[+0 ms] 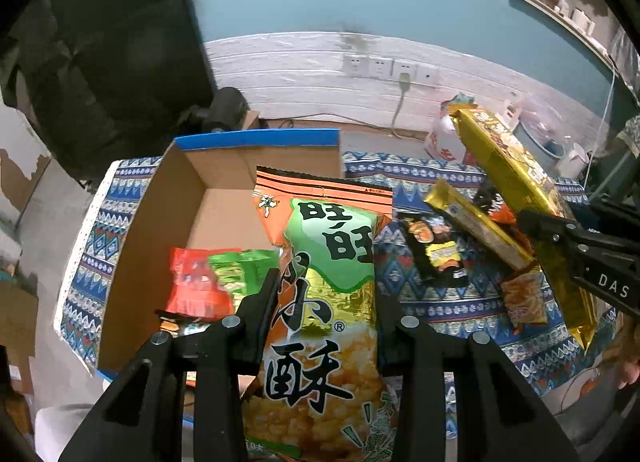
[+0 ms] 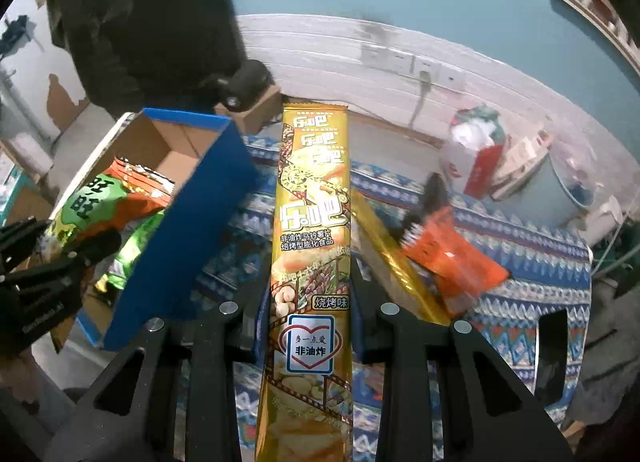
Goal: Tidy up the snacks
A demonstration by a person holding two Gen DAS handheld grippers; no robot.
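My left gripper (image 1: 324, 302) is shut on a green and orange rice-cracker bag (image 1: 332, 270), held above the right side of an open cardboard box (image 1: 224, 205) with blue outer walls. Red (image 1: 192, 282) and green (image 1: 244, 274) snack packs lie inside the box. My right gripper (image 2: 310, 282) is shut on a long gold chip pack (image 2: 312, 221), held upright over the patterned cloth to the right of the box (image 2: 184, 229). That gold pack also shows in the left wrist view (image 1: 516, 177), with the right gripper (image 1: 560, 238) on it.
On the blue patterned tablecloth (image 1: 440, 302) lie a second gold pack (image 1: 476, 225), a dark snack pack (image 1: 436, 254) and an orange pack (image 2: 456, 258). A white and red bag (image 2: 476, 157) and a pale tub (image 2: 560, 185) stand at the far right. Wall sockets (image 1: 388, 67) are behind.
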